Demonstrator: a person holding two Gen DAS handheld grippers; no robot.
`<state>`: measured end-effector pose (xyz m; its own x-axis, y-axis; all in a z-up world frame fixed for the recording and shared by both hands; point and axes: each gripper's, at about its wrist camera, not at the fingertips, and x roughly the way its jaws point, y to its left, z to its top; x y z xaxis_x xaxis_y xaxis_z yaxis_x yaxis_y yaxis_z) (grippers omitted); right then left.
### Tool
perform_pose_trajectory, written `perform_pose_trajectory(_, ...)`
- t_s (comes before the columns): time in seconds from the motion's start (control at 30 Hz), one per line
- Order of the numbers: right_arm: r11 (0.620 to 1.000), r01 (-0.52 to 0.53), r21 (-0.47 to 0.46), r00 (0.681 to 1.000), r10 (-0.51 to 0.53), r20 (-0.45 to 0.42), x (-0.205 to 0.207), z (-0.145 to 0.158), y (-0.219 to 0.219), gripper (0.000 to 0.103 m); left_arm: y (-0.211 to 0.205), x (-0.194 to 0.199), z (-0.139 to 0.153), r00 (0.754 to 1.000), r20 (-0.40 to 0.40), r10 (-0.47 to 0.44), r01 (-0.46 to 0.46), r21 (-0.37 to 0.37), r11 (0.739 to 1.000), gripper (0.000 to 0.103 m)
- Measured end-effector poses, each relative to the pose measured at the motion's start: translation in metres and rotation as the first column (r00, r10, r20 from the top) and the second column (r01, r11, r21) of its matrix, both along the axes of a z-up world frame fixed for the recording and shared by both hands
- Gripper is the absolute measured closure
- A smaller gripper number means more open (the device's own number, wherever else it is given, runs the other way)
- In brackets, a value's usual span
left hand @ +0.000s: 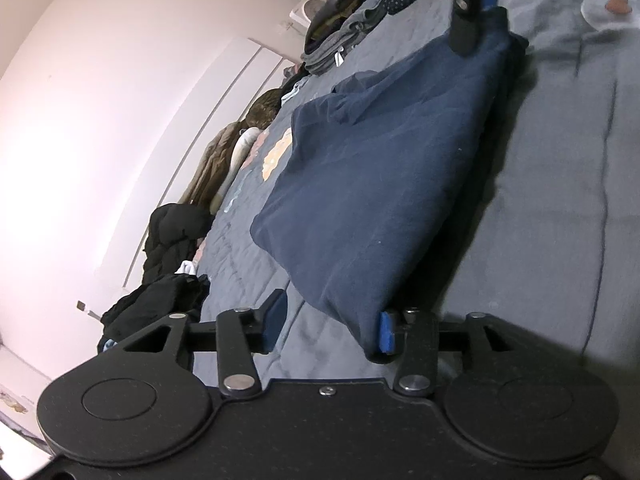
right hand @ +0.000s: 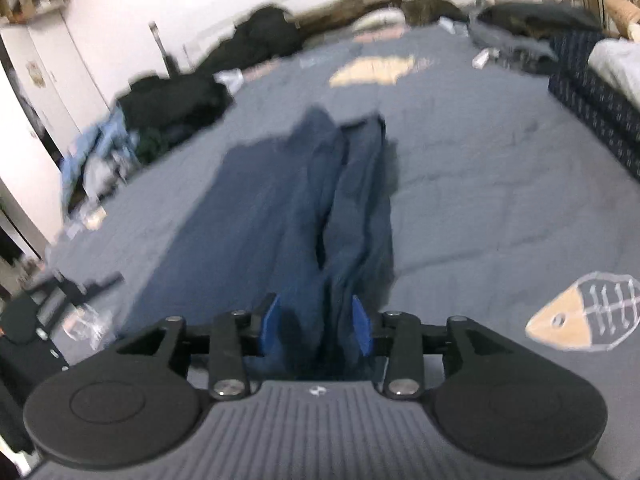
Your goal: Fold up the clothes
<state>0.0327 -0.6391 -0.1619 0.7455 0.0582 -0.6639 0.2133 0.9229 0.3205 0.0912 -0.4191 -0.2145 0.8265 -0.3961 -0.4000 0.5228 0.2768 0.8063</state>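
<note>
A navy garment point(left hand: 384, 160), already folded into a long narrow band, lies on the grey quilted bed point(left hand: 560, 200), running from the lower middle of the left wrist view up to its upper right.

The left tool point(left hand: 332, 326) sits at the near corner with its jaws partly apart. The right-hand blue pad touches the cloth's edge, the other pad stands clear over the quilt, so nothing is pinched.

In the blurred right wrist view, the right tool point(right hand: 316, 328) straddles the other end of the garment point(right hand: 320, 208). Its jaws are moderately apart, with bunched cloth between the pads, though apparently not squeezed. In the left wrist view that same tool shows at the upper right, over the far end.

Risks from here:
- Pulling away while the pads brush the fabric could drag a corner and open the fold.
- The two layers at the right end look loosely stacked, so a sideways tug may shift them out of line.
- Piles of dark clothes point(left hand: 168, 264) along the wall leave limited room on that side.
</note>
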Motion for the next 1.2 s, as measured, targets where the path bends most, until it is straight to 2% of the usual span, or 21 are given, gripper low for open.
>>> perform_pose_trajectory(0.07,1.000,-0.005,-0.025,1.000,0.005,-0.008,0.003,-0.007,0.007,0.069,-0.001,-0.001,-0.002,1.000,0.007,-0.004,0.004,0.011,1.000,0.058)
perform_pose_trajectory(0.13,1.000,0.003,-0.031,1.000,-0.002,0.013,0.002,-0.006,0.010,0.083,-0.002,-0.001,-0.002,1.000,0.010,-0.015,0.015,0.027,1.000,0.063)
perform_pose_trajectory(0.17,0.999,0.006,-0.036,0.999,-0.005,0.031,0.000,-0.003,0.012,0.091,-0.002,-0.002,-0.001,1.000,0.010,-0.024,0.024,0.035,0.999,0.076)
perform_pose_trajectory(0.2,0.999,0.009,-0.044,0.999,-0.007,0.051,-0.002,0.002,0.013,0.092,-0.002,-0.003,0.000,0.999,0.014,-0.031,0.031,0.039,0.999,0.086)
perform_pose_trajectory(0.27,0.998,0.018,-0.061,0.996,-0.012,0.093,-0.007,0.010,0.011,0.093,-0.001,-0.005,0.004,0.999,0.037,-0.036,0.034,0.035,0.999,0.092)
perform_pose_trajectory(0.33,0.996,0.030,-0.082,0.991,-0.019,0.129,-0.010,0.020,0.009,0.093,0.000,-0.007,0.008,0.997,0.061,-0.040,0.038,0.030,0.999,0.092)
perform_pose_trajectory(0.4,0.993,0.025,-0.119,0.991,-0.009,0.135,-0.009,0.022,0.008,0.093,-0.002,-0.005,0.005,0.999,0.042,-0.025,0.023,0.031,0.999,0.088)
perform_pose_trajectory(0.5,0.971,0.070,-0.228,0.995,-0.050,0.092,-0.003,0.009,0.008,0.092,-0.008,-0.002,-0.008,1.000,0.016,-0.010,0.009,0.061,0.998,0.083)
perform_pose_trajectory(0.53,0.970,0.078,-0.232,0.996,-0.066,0.056,0.000,0.001,0.005,0.090,-0.009,-0.001,-0.012,1.000,0.013,-0.009,0.008,0.066,0.998,0.082)
perform_pose_trajectory(0.6,0.985,0.090,-0.146,0.996,-0.092,-0.006,0.001,-0.009,-0.008,0.089,-0.010,0.000,-0.016,1.000,0.019,-0.009,0.008,0.070,0.997,0.081)
perform_pose_trajectory(0.67,0.989,0.102,-0.103,0.995,-0.103,0.002,-0.002,-0.004,-0.015,0.087,-0.009,0.002,-0.015,1.000,0.024,-0.008,0.006,0.068,0.998,0.076)
perform_pose_trajectory(0.73,0.991,0.108,-0.083,0.994,-0.105,0.037,-0.008,0.004,-0.021,0.075,-0.007,0.004,-0.012,1.000,0.025,-0.005,0.004,0.060,0.998,0.071)
perform_pose_trajectory(0.8,0.991,0.130,-0.025,0.990,-0.129,0.060,-0.015,0.008,-0.031,0.058,-0.006,0.006,-0.011,1.000,0.024,-0.003,0.001,0.055,0.998,0.067)
perform_pose_trajectory(0.93,0.985,0.131,0.112,0.989,-0.138,0.059,-0.027,0.013,-0.047,0.052,-0.007,0.005,-0.011,1.000,0.021,-0.001,0.000,0.056,0.998,0.067)
perform_pose_trajectory(0.97,0.982,0.124,0.141,0.990,-0.133,0.055,-0.028,0.012,-0.049,0.048,-0.007,0.004,-0.011,1.000,0.022,0.000,-0.001,0.057,0.998,0.067)
perform_pose_trajectory(1.07,0.963,0.116,0.243,0.992,-0.125,0.024,-0.030,0.000,-0.052,0.039,-0.008,0.003,-0.012,1.000,0.017,0.008,-0.008,0.049,0.999,0.067)
perform_pose_trajectory(1.2,0.887,0.168,0.431,0.985,-0.163,-0.049,-0.030,-0.030,-0.060,0.038,-0.007,0.001,-0.012,1.000,0.015,0.019,-0.020,0.037,0.999,0.067)
